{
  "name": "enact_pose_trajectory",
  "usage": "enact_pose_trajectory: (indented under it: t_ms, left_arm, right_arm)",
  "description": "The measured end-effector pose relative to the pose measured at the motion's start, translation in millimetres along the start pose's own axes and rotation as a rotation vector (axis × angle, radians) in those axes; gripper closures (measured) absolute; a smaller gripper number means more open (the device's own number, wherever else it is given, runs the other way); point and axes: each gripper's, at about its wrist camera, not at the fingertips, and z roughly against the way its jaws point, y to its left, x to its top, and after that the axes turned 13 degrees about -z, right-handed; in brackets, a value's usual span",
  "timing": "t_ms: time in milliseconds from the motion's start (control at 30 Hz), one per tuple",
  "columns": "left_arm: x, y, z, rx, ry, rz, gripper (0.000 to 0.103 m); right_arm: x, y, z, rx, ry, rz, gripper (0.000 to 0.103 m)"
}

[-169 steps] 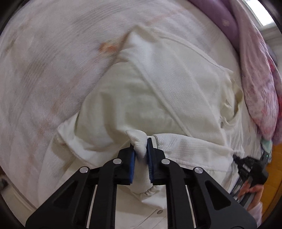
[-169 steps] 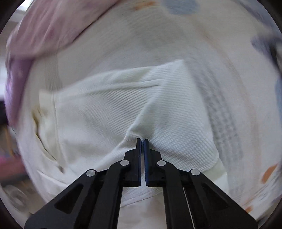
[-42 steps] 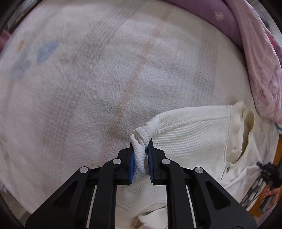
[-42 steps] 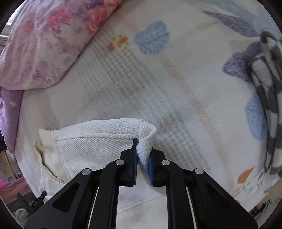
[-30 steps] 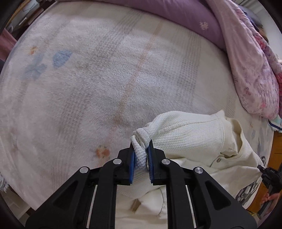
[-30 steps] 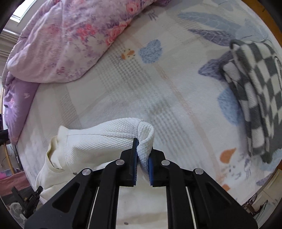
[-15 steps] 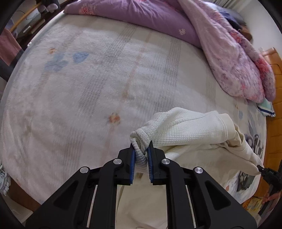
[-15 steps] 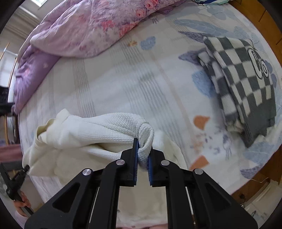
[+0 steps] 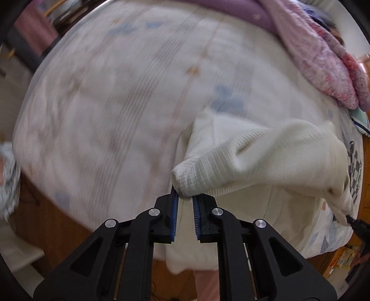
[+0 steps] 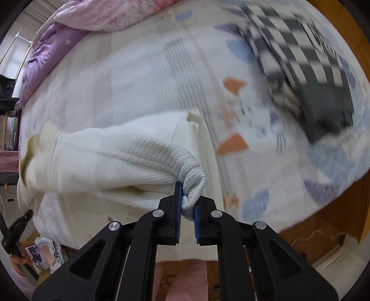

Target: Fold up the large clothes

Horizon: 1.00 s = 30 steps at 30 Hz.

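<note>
**Cream garment held up over the bed by both grippers**

Left gripper (image 9: pixel 185 203) points down with its blue pads nearly closed, pinching a bunched corner of the cream waffle-knit garment (image 9: pixel 254 157). Right gripper (image 10: pixel 186 208) does the same — its jaws are almost together on another rolled corner of the garment (image 10: pixel 115 162). The cloth stretches between the two grips and hangs below them, its lower edge draping over the near side of the bed.

In the left wrist view, the garment runs from the pads out toward 3 o'clock, where the tip of the other tool shows at the frame's edge. Beyond it lies the white patterned bedspread (image 9: pixel 115 92), blurred. At 1 o'clock, far across the bed, a pink and purple floral quilt (image 9: pixel 323 62) is heaped. The wooden bed side shows at 8 o'clock.

In the right wrist view, the garment spreads toward 9 o'clock, its collar end farthest from the pads. A folded grey-and-white checked blanket (image 10: pixel 300 69) sits on the bedspread (image 10: pixel 150 69) at 2 o'clock, well apart from the garment. The quilt (image 10: pixel 92 20) lies at 11 o'clock — far side of the bed. Nothing stands between the grippers and the open bedspread.
</note>
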Motion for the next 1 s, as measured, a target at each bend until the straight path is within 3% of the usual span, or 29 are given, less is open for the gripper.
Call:
enact_pose_trajectory:
  t_ms: [167,267,367,400,467,500,533,633,733,767,833,900,1000]
  left_arm:
    - [-53,19,-28,-0.009,0.088,0.126,0.092]
    - [-75,19,-45,-0.025,0.159,0.150,0.092]
    - [-92,14,-55,-0.013,0.227,0.137,0.093]
    - [-95,13,-57,-0.018,0.243,0.138,0.093]
    - [-104,9,-61,-0.048,0.293,0.152,0.086]
    - [-108,6,-62,-0.084,0.308,0.163,0.084]
    - [-109,4,-61,-0.112,0.308,0.168,0.084]
    - [-104,-16,-53,-0.166,0.280,0.129,0.084]
    - [-86,-38,-51,-0.205,0.245,0.077,0.084]
    - [-77,-45,-52,-0.222,0.238,0.064,0.084]
    - [-58,-62,-55,-0.247,0.220,0.024,0.084]
    - [-36,-77,-64,-0.240,0.191,-0.046,0.084]
    - [-10,-96,-83,-0.202,0.202,-0.089,0.084]
  right_arm:
    - [-36,-39,-41,-0.061,0.084,-0.058,0.095]
    - [-58,-56,-70,-0.104,0.151,-0.095,0.094]
    - [-71,-56,-79,-0.126,0.151,-0.067,0.092]
    - [-73,-55,-78,-0.122,0.159,-0.073,0.086]
    - [-72,-55,-74,-0.078,0.210,-0.125,0.057]
    - [-73,-55,-70,-0.084,0.237,-0.159,0.037]
    - [-73,-55,-64,-0.092,0.251,-0.189,0.034]
    - [-76,-46,-40,0.020,0.216,-0.217,0.033]
    - [-75,-24,-21,0.072,0.149,-0.182,0.035]
    - [-73,-17,-20,0.087,0.147,-0.168,0.039]
    - [-65,4,-25,0.134,0.165,-0.133,0.070]
    - [-57,27,-40,0.158,0.197,-0.105,0.077]
    - [-46,59,-82,0.108,0.266,-0.043,0.078]
